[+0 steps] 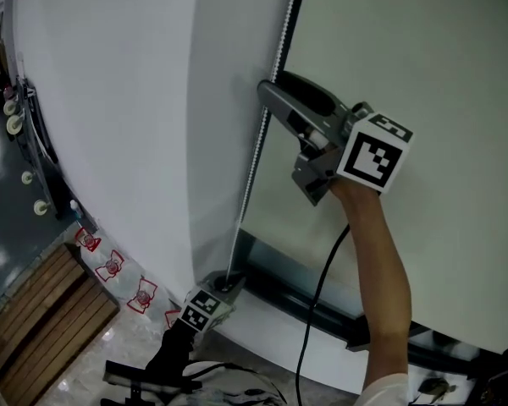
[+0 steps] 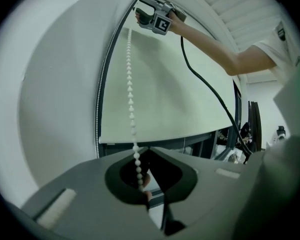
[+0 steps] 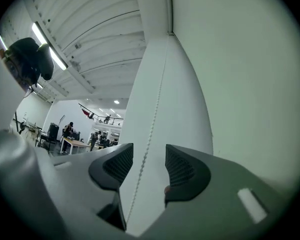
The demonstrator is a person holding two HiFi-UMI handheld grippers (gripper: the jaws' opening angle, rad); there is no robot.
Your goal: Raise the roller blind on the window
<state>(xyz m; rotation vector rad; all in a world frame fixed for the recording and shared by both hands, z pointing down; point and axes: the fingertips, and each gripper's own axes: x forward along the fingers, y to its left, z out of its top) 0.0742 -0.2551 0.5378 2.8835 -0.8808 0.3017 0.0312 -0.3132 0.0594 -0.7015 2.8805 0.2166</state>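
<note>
inventory: window bay, large open hall.

- wall: white, smooth, matt; fills the space left of both sets of jaws.
- roller blind: pale greenish fabric, flat and plain, hanging right of the jaws and beyond them; in the left gripper view its straight bottom edge sits just above the closed jaw tips, with the glazing below it uncovered.
- ceiling: white ribbed panels with strip lights, up and left of the right jaws; a hall with desks and people lies far behind the left-hand pad.
- window frame: dark metal bars, below the blind.
- slatted wood panel: brown, low on the floor, well left of the left jaws.
- cable: black, trailing along the forearm.
- right gripper: grey, ridged dark pads, held high; jaws wide apart, holding nothing, the chain running between the pads without touching either.
- left gripper: grey, held low; jaws closed, tips meeting, pinching the chain.
- bead chain: small white beads, taut, strung from the left jaws up toward the right jaws along the blind's left edge.
</note>
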